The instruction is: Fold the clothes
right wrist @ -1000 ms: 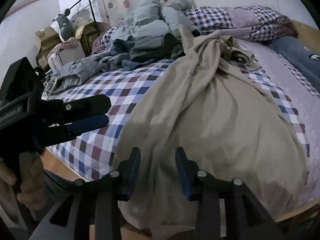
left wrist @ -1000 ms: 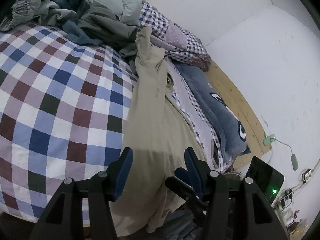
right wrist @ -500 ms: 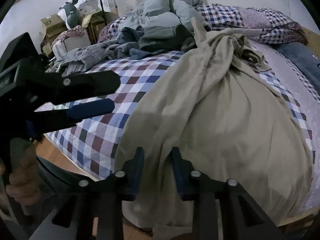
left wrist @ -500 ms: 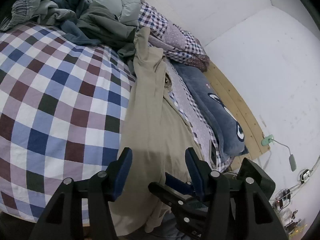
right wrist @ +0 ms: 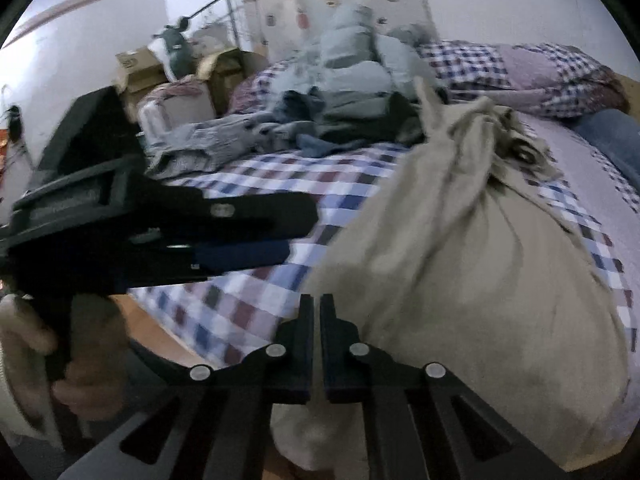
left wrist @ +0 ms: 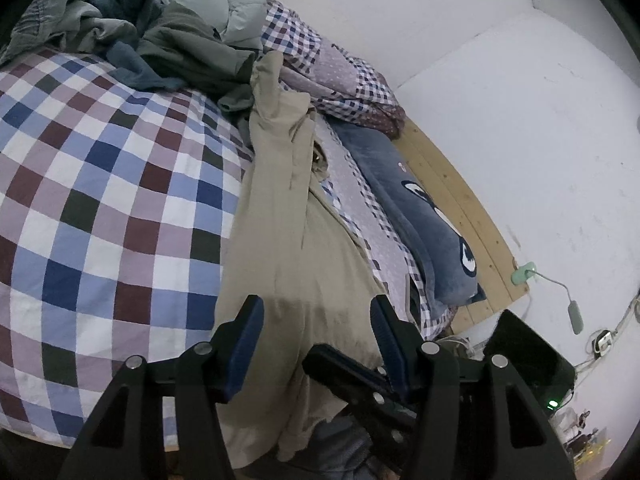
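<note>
We judge the beige garment (left wrist: 288, 264), lying rumpled along the checked bed (left wrist: 100, 208) beside the blue pillow (left wrist: 416, 216), light and limp, best pinched at its near hem, where the left gripper (left wrist: 316, 312) hangs spread and the right gripper (right wrist: 316, 316) is pressed nearly together on nothing we can see.

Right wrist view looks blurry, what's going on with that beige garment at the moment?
A person is working the beige garment spread on the checked bedsheet, one handheld gripper in each hand. The right gripper is shut at the garment's near edge by the foot of the bed; whether it has pinched cloth is unclear through the blur. The left gripper is open over the garment's near end, gripping nothing. No fold is made yet. A pile of other clothes waits at the far end.
</note>
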`<state>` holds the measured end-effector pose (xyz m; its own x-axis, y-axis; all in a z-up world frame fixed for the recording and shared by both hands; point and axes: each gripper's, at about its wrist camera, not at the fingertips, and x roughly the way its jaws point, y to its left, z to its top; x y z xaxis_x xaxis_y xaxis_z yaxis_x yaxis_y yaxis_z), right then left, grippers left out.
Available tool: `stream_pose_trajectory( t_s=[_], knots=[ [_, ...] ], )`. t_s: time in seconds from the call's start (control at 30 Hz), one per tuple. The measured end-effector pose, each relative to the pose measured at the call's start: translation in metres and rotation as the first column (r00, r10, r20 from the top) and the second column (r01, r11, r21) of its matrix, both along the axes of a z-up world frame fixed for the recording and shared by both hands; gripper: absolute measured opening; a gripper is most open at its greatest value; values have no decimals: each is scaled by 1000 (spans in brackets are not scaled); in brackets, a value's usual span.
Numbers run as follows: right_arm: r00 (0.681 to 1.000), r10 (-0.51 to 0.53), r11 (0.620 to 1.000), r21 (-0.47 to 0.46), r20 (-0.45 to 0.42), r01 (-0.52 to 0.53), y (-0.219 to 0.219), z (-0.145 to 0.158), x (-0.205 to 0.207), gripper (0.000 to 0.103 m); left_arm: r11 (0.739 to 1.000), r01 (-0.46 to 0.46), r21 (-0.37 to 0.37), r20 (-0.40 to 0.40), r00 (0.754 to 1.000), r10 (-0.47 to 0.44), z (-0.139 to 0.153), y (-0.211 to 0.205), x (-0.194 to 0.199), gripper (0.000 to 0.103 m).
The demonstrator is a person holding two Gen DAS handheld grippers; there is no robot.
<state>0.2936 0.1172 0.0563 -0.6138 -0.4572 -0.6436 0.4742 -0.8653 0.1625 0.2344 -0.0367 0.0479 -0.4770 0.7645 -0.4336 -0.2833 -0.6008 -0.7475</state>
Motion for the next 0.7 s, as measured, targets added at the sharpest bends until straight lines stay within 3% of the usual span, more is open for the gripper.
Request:
stream_pose_trajectory(
  t_s=[0.2,0.43,0.57,0.67,0.7],
  knots=[
    [999,-27,998,61,21,26,-3,-8,-3,3,999,-11,-44,18,1000,12,-4,2,-2,59],
    [975,-215,976,-23,56,217,49,-1,-17,7,992,-44,-117,49,998,50,-13,0,-5,59],
    [955,-286,953,-84,84,292,76,1,-25,8,975,2,-223,57,998,11,-20,13,-4,59],
    [943,-315,940,-105,105,326,86,1,-28,9,948,48,-315,77,997,-25,-28,26,-3,58],
    [942,-317,939,-104,109,328,87,1,-29,9,939,60,-339,85,996,-33,-31,30,-3,49]
  ],
)
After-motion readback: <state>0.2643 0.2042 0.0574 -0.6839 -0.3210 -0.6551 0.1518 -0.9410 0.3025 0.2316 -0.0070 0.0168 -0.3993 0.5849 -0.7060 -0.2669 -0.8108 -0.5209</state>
